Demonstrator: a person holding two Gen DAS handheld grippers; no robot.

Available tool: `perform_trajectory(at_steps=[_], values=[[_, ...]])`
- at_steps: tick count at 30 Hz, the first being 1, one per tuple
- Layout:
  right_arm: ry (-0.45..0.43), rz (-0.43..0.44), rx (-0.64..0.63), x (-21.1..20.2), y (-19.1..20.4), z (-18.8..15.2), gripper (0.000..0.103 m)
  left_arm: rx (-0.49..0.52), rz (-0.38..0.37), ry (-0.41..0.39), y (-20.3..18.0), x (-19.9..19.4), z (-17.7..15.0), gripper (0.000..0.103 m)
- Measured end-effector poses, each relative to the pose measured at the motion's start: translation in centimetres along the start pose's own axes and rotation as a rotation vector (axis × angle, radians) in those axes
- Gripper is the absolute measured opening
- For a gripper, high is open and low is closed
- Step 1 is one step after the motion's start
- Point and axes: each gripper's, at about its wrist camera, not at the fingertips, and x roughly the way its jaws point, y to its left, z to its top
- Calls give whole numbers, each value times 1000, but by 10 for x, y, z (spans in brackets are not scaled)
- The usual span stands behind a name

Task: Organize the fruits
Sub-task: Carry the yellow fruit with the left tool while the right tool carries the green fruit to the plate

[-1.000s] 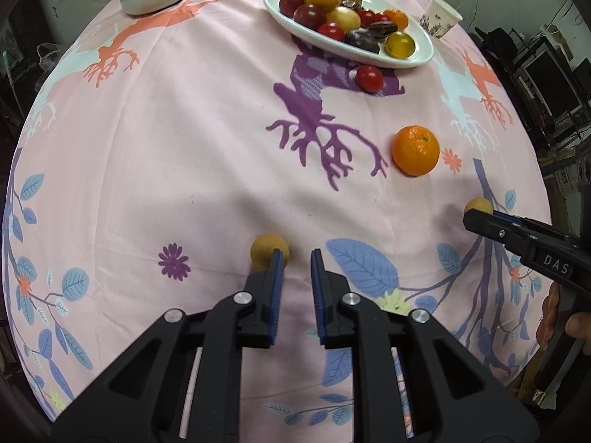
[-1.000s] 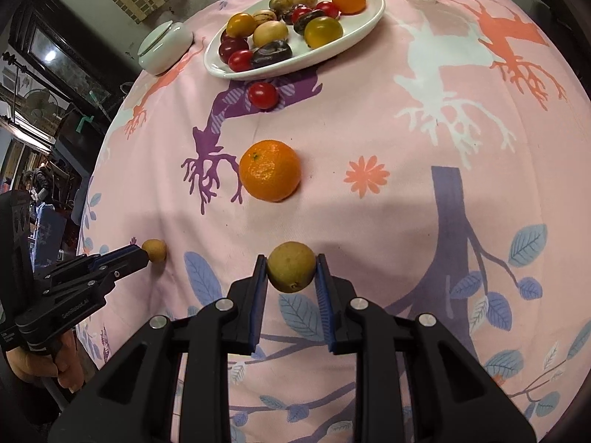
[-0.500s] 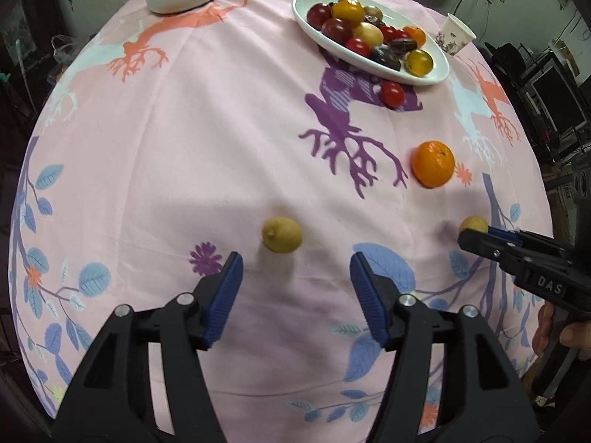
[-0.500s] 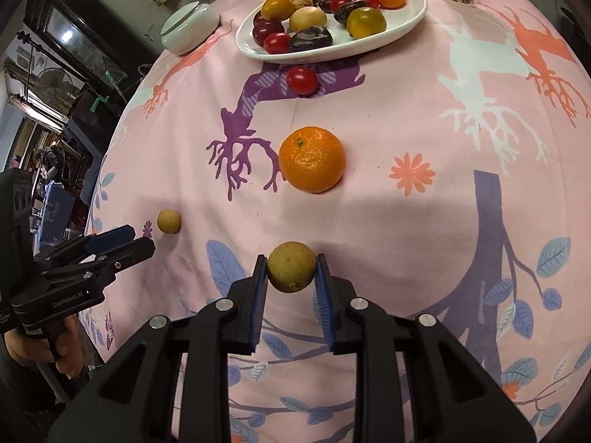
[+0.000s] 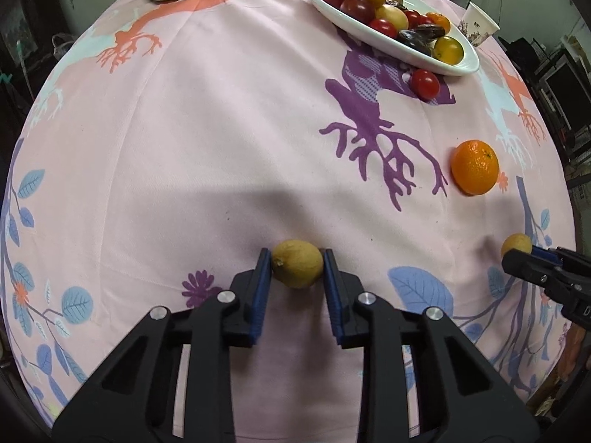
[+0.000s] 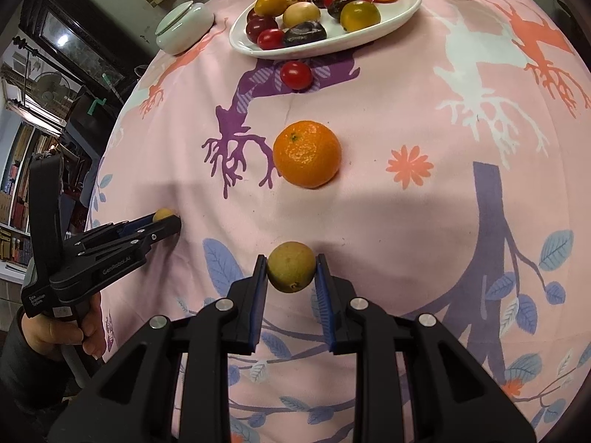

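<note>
counter: covered by a pink cloth printed with purple, coral and white trees and blue leaves
bookshelf: far left in the right wrist view, packed with books
fan: beside a dark framed glass panel reflecting a lamp
dark monitors: off the counter's right edge

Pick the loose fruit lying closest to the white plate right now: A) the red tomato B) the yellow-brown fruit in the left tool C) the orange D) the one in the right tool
A: the red tomato sits on the cloth right at the rim of the white plate, while the orange lies well short of it and both tools are nearer still to the camera.
</note>
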Motion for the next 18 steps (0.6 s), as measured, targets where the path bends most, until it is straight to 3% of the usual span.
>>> perform_trajectory(at_steps=[3,10,18], values=[[-1,3,-10,-2,3,0,26,-51,-53,15,5,-8,4,28],[-54,20,-14,-21,4,13,26,3,-91,-77,-16,-52,19,28],[-203,62,-2,-69,1,59,26,72,-156,-163,-52,-87,65,28]])
